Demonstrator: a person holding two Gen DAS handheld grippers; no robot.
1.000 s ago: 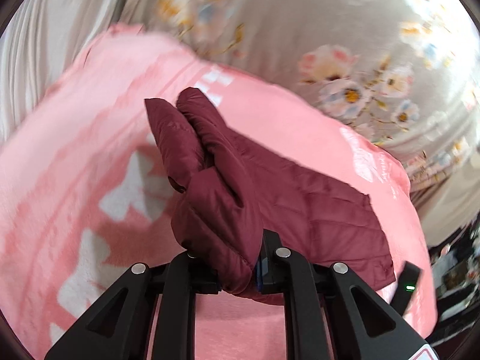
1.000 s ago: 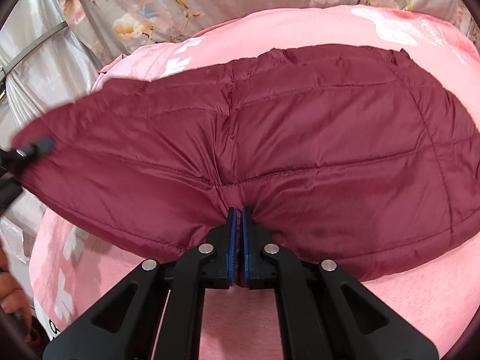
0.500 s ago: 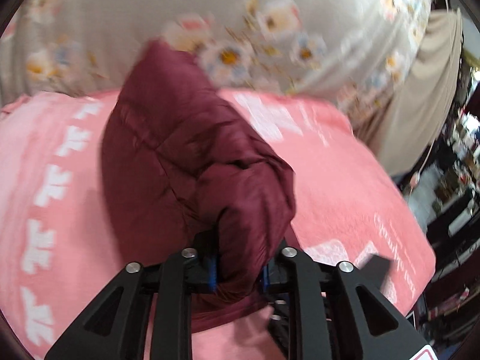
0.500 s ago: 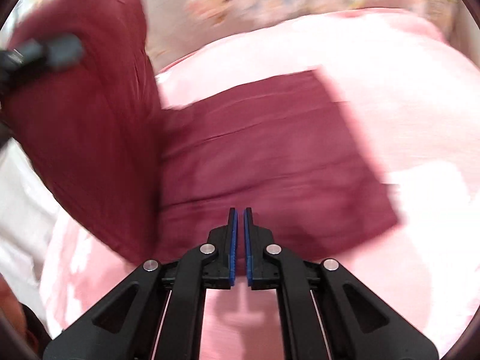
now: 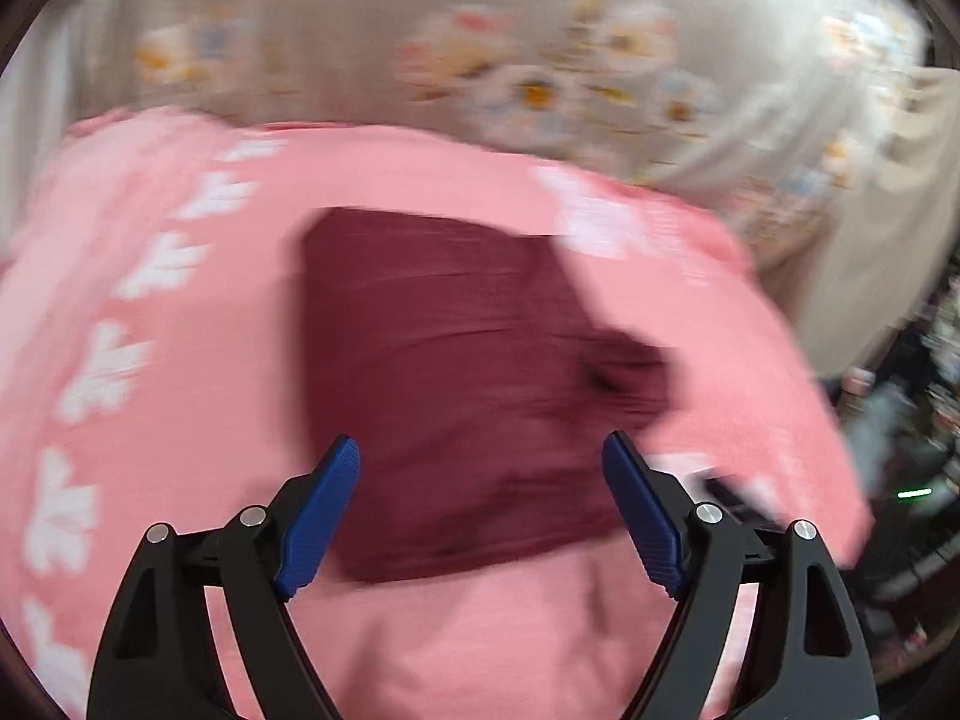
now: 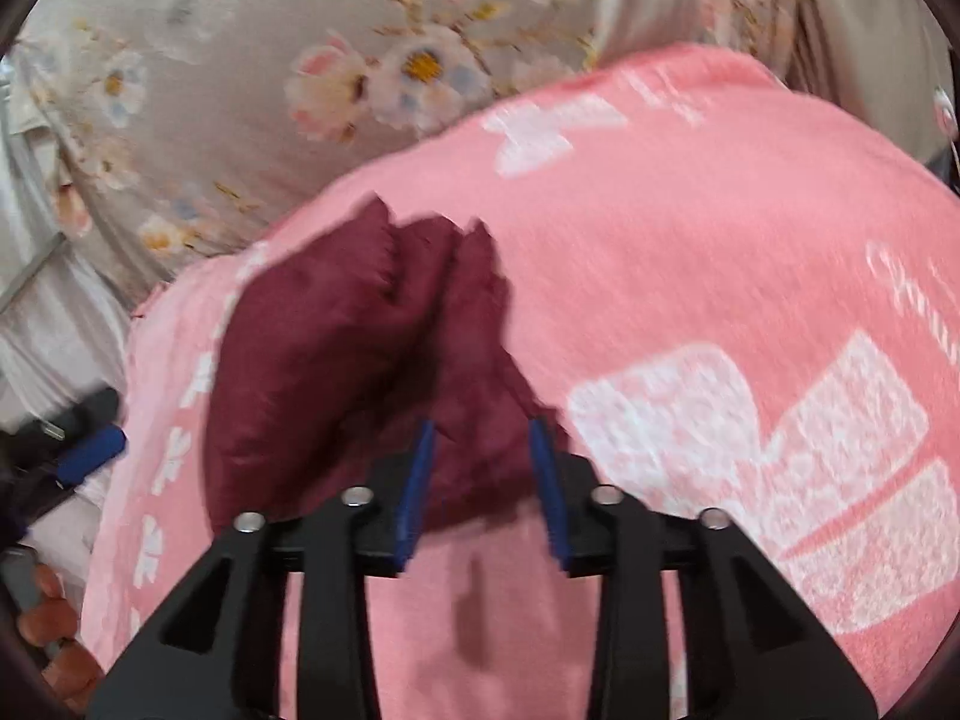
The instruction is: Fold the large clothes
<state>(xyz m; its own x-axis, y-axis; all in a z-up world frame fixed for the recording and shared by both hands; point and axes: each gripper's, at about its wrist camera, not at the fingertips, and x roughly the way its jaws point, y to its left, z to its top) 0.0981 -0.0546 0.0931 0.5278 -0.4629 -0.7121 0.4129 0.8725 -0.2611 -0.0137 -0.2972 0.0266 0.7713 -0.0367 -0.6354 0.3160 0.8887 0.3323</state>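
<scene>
The maroon jacket (image 5: pixel 456 372) now lies folded on the pink blanket (image 5: pixel 180 396), both grippers' fingers spread, empty.

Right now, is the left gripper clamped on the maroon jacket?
No, the left gripper is wide open, its blue pads apart with the maroon jacket lying free on the pink blanket.

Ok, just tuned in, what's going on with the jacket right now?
A person with two handheld grippers is folding a maroon puffer jacket on a pink blanket. The jacket lies folded into a compact bundle. The left gripper is wide open above it, holding nothing. The right gripper is open too, its fingers on either side of the jacket's near edge.
</scene>
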